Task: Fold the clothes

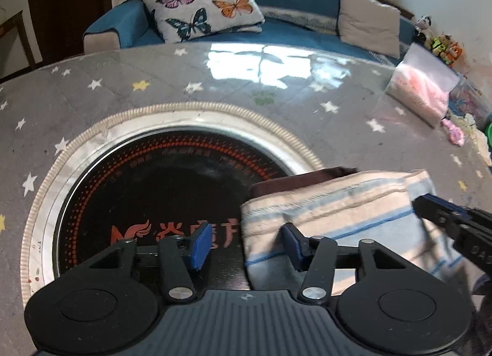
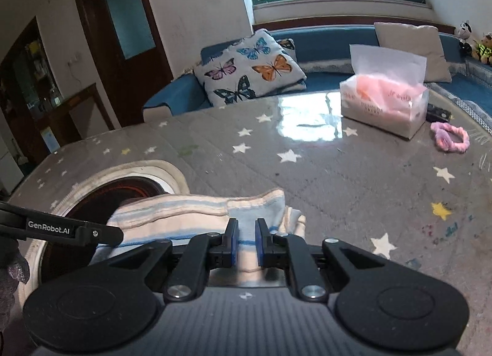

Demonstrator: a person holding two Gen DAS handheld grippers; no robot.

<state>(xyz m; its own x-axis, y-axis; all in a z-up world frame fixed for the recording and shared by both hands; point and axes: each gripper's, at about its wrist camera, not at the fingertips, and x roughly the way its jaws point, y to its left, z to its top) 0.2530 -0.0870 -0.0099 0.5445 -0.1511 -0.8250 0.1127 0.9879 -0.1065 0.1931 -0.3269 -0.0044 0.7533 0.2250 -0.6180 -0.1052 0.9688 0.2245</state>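
Folded striped cloth pinched in right gripper jaws.

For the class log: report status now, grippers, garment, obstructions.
Left gripper open at striped garment's edge. Right gripper shut on it. Garment folded, partly over the round burner. Tissue box well clear.

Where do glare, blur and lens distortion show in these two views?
Left wrist view: window glare whitens the glossy table cover, the striped cloth is slightly smeared, and the fisheye bows the table edge. Right wrist view: the same glare sits beside the tissue box; the door frame leans.
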